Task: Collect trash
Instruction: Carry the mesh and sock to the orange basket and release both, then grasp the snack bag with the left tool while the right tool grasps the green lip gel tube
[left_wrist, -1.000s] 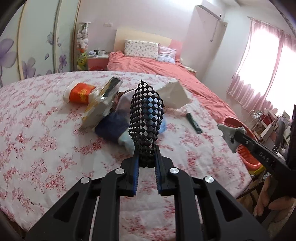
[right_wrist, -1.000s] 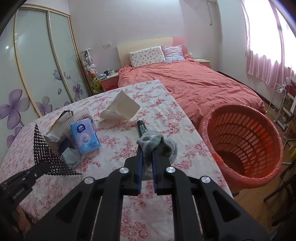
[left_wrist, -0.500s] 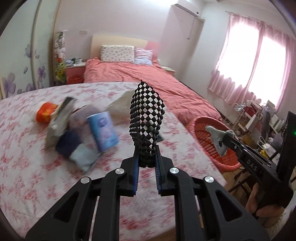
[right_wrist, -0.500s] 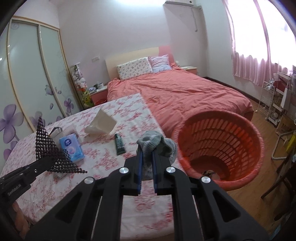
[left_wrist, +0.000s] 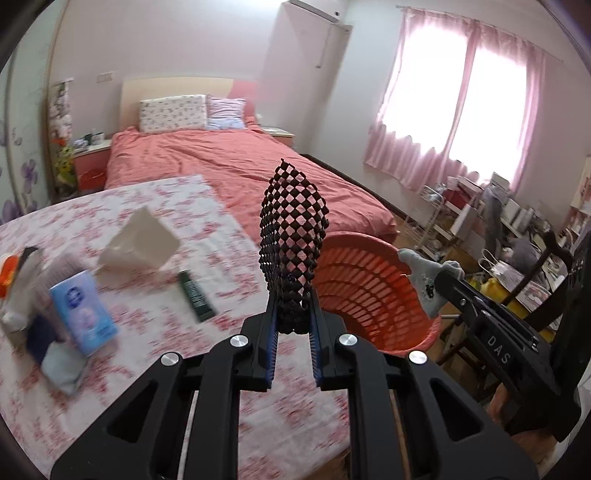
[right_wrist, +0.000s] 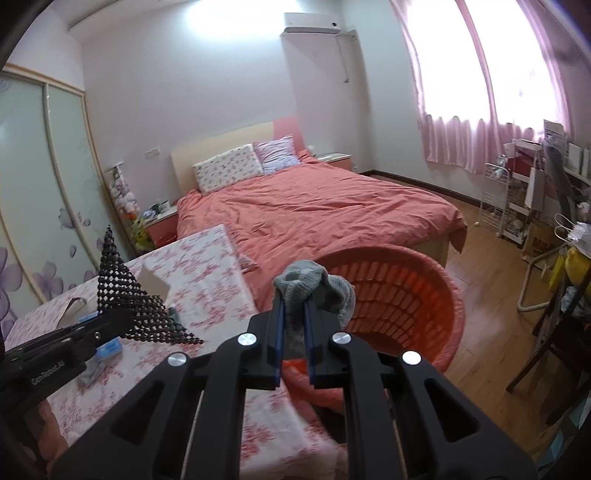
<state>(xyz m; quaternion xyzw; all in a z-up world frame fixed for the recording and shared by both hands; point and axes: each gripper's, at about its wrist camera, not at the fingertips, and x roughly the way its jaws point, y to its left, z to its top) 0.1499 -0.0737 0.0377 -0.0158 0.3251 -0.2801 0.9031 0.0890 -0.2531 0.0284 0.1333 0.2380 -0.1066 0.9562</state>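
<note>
The floral-print tablecloth table (left_wrist: 155, 229) stands in front of the bed with the salmon-pink duvet (left_wrist: 236, 166), and the orange slatted plastic basket (left_wrist: 373, 291) sits off the table's right edge, between table and bed corner. On the table, the white folded paper carton (left_wrist: 142, 240) lies farthest back, the dark green tube (left_wrist: 195, 295) just right of and nearer than it, and the blue tissue pack (left_wrist: 83, 314) to the left. The black mesh netting piece (left_wrist: 291, 236) sticks up left of the grey knitted sock (right_wrist: 306, 284), which is over the basket's near rim.

Black mesh (left_wrist: 293, 236) showing a diamond lattice, grey sock (right_wrist: 314, 284), orange slatted basket (right_wrist: 406, 295), cloth (left_wrist: 207, 221) wearing red florals on white, blue pack (left_wrist: 83, 310)
</note>
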